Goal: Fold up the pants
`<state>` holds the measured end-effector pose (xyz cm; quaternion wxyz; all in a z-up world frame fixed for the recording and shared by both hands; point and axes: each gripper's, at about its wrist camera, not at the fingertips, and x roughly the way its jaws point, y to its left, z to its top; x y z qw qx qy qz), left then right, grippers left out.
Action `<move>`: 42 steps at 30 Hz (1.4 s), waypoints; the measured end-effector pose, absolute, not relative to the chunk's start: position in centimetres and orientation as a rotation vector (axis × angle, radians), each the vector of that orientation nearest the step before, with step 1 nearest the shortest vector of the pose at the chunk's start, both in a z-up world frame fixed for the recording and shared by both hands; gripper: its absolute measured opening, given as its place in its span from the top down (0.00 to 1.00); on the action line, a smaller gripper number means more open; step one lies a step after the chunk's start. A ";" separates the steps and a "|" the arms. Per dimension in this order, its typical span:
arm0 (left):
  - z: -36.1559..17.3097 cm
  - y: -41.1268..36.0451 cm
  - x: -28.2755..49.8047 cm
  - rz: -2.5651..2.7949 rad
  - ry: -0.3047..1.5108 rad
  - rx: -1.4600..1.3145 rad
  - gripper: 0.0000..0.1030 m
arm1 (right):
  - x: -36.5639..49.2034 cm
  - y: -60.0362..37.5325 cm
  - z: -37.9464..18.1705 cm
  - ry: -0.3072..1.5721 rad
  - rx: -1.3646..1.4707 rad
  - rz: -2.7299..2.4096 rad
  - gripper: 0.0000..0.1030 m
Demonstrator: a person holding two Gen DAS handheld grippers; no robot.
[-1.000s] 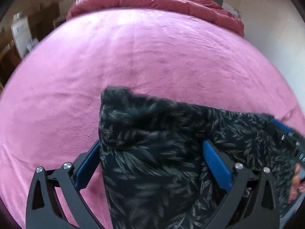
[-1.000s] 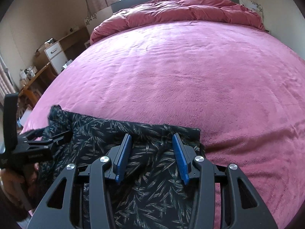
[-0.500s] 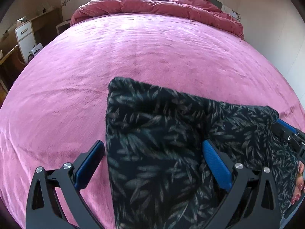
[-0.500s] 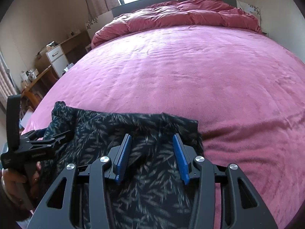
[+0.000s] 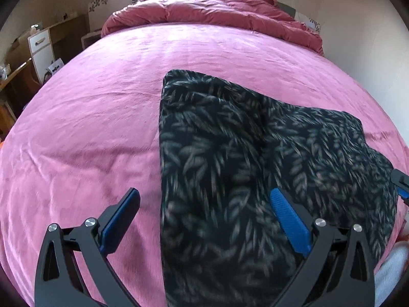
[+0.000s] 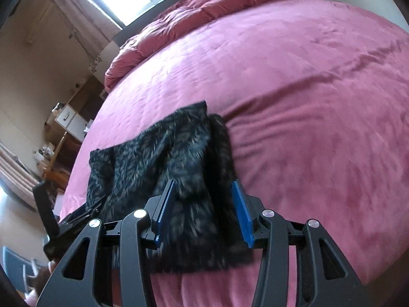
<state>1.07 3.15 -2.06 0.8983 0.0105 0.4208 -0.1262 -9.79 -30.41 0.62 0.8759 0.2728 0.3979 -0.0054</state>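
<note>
The pants [image 5: 230, 153] are black with a grey leaf print and lie folded on the pink bed [image 5: 102, 102]. My left gripper [image 5: 204, 215] is open, its jaws wide apart over the pants' near left edge, holding nothing. In the right wrist view the pants [image 6: 179, 158] lie as a folded stack. My right gripper [image 6: 204, 207] is open with its blue pads on either side of the stack's near end, not pinching it. The left gripper's black body [image 6: 66, 220] shows at the left of that view.
A rumpled red duvet [image 5: 212, 12] lies at the head of the bed under a window. A white drawer unit [image 5: 41, 48] and wooden furniture stand off the left side. A wall runs along the right side.
Both grippers have pulled back and tilted up from the pants. The right gripper's jaws have opened wider and rolled to one side. The pants now lie flat on the bed.
</note>
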 end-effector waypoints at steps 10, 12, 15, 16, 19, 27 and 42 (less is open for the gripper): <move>-1.8 4.1 -1.6 -0.276 0.842 0.030 0.02 | -10.6 -29.6 1.0 0.858 0.547 0.022 0.95; -1.9 4.0 -1.9 -0.282 0.837 0.043 0.02 | -11.1 -30.0 0.9 0.877 0.563 0.026 0.95; -2.1 4.0 -2.1 -0.291 0.840 0.032 0.02 | -10.8 -30.2 -0.7 0.944 0.541 0.006 0.95; -2.2 4.1 -2.1 -0.297 0.846 0.016 0.02 | -10.5 -30.3 -1.1 0.961 0.551 0.001 0.95; -2.5 4.9 -2.2 -0.318 0.862 -0.024 0.02 | -9.9 -29.9 -1.1 0.977 0.508 0.000 0.94; -3.2 6.9 -3.1 -0.431 0.893 -0.155 0.02 | -10.7 -29.7 0.6 0.844 0.469 -0.008 0.45; -2.1 7.0 -5.2 -0.451 0.807 -0.084 0.02 | -10.0 -28.7 0.2 0.882 0.386 -0.099 0.38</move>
